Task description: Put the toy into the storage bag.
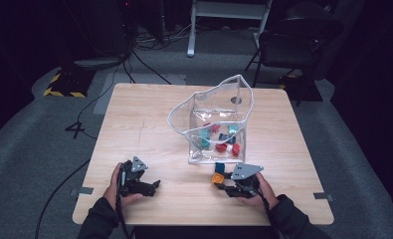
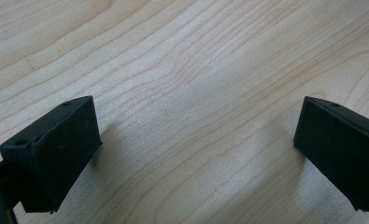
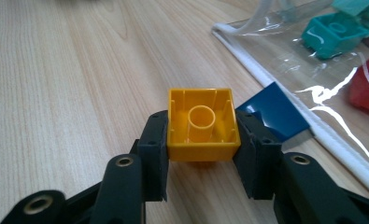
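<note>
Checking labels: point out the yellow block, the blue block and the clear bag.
yellow block [image 3: 203, 123], right gripper view, hollow underside.
blue block [image 3: 275, 112], right gripper view, top face.
clear bag [image 1: 211, 94], high view, white rim.

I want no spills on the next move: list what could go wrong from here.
1. The right gripper pinches the yellow block only by its side walls; it might slip if tilted.
2. The blue block lies right beside it and could get nudged.
3. The clear bag has a floppy rim that could snag a block going in.

Yellow brick [image 3: 203, 125], hollow underside facing camera, clamped between jaws, above table
</note>
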### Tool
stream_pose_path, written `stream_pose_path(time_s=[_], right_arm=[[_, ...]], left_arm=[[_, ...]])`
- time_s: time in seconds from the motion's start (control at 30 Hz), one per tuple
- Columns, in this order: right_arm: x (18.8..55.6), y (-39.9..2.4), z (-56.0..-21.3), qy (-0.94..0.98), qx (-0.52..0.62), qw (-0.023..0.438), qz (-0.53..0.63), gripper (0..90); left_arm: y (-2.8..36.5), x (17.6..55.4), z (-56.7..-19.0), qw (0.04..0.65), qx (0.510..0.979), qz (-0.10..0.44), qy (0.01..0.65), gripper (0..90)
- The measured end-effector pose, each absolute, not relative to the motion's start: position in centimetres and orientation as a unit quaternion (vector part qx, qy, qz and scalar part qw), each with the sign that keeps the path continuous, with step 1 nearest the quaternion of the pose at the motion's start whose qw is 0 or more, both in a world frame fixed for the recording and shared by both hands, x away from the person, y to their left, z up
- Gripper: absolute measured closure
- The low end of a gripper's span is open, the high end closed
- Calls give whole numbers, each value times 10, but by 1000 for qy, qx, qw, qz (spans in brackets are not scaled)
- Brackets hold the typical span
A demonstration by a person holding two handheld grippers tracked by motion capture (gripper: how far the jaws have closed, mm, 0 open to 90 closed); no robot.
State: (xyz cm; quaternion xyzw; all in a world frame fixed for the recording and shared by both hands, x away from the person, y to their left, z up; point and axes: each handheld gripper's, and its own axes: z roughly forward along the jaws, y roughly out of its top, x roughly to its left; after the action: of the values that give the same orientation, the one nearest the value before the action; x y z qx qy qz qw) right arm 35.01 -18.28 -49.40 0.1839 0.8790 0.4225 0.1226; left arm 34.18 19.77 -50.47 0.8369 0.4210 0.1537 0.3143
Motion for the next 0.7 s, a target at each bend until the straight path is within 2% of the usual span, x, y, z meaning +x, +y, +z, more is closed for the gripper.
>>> stream_pose_path(time_s=[0.7], right_arm=[[348, -204, -460, 854, 196, 150, 457, 593]], left_arm=[[198, 342, -505, 315, 837, 154, 421, 6]])
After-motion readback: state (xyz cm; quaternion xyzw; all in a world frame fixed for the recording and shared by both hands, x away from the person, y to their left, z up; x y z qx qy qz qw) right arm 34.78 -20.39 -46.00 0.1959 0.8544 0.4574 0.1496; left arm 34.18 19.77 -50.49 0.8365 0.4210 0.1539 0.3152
